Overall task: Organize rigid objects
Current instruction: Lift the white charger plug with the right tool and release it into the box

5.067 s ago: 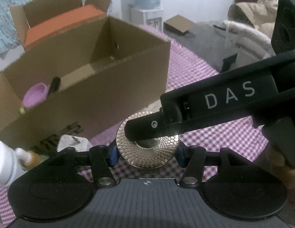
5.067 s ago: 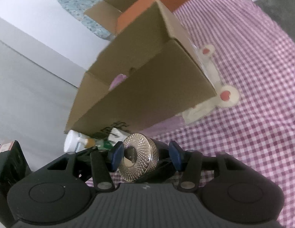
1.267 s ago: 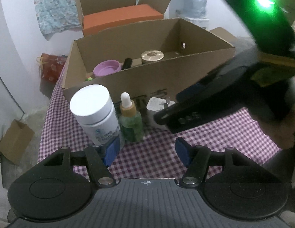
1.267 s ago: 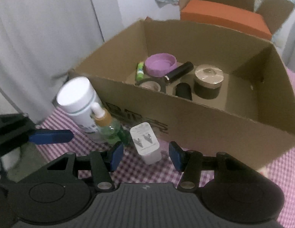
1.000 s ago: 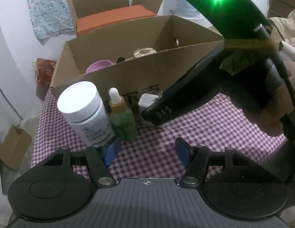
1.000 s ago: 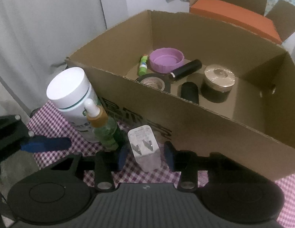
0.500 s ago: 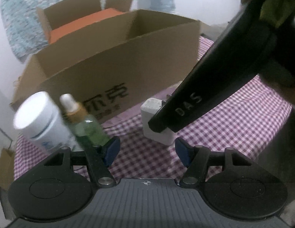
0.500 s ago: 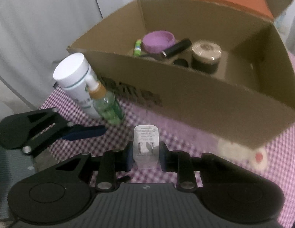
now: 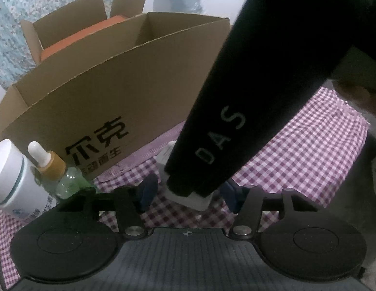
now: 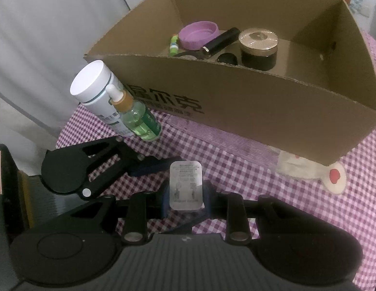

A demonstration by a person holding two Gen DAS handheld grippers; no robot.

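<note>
Charger low in the left wrist view, on the checked cloth, mostly hidden under the right gripper. Left gripper with blue pads either side of both, jaws closing, not yet pressing on anything. Cardboard box behind; white bottle and dropper bottle at left.

Right wrist view: charger clamped between the right gripper's pads, prongs facing up. Left gripper just beside it. Box beyond, holding a purple lid, black tube and gold-lidded jar.
</note>
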